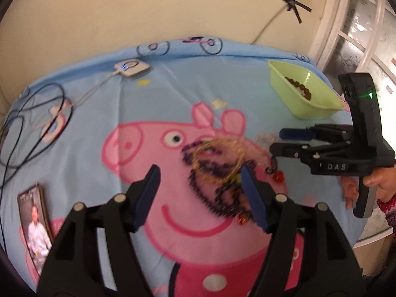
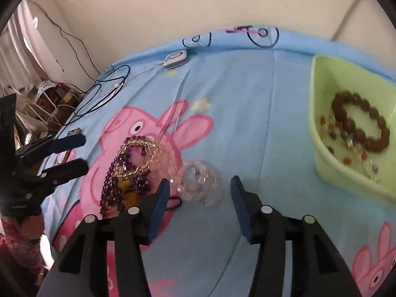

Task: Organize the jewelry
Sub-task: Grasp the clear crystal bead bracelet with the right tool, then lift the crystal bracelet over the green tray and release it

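A tangle of purple bead strands and a gold chain [image 1: 212, 168] [image 2: 131, 163] lies on the pink-pig cloth. My left gripper [image 1: 201, 173] stands open over it, its right finger against the pile's edge and no pad pressing anything. A clear crystal bracelet [image 2: 205, 190] lies just beyond my right gripper [image 2: 200, 183], whose jaws are open and apart from it. The green bin [image 1: 284, 91] [image 2: 346, 173] at the far right holds a brown bead bracelet [image 1: 299, 87] [image 2: 358, 121] and a small multicoloured one [image 2: 346, 143]. Each gripper shows in the other's view: right [image 1: 278, 141], left [image 2: 83, 153].
A phone [image 1: 34, 220] lies at the cloth's left edge. A white charger puck [image 1: 132, 68] [image 2: 175, 58] and looped black cables [image 1: 32, 113] sit at the far left. The wall runs behind the table; a person's hand [image 1: 371, 180] holds the right gripper.
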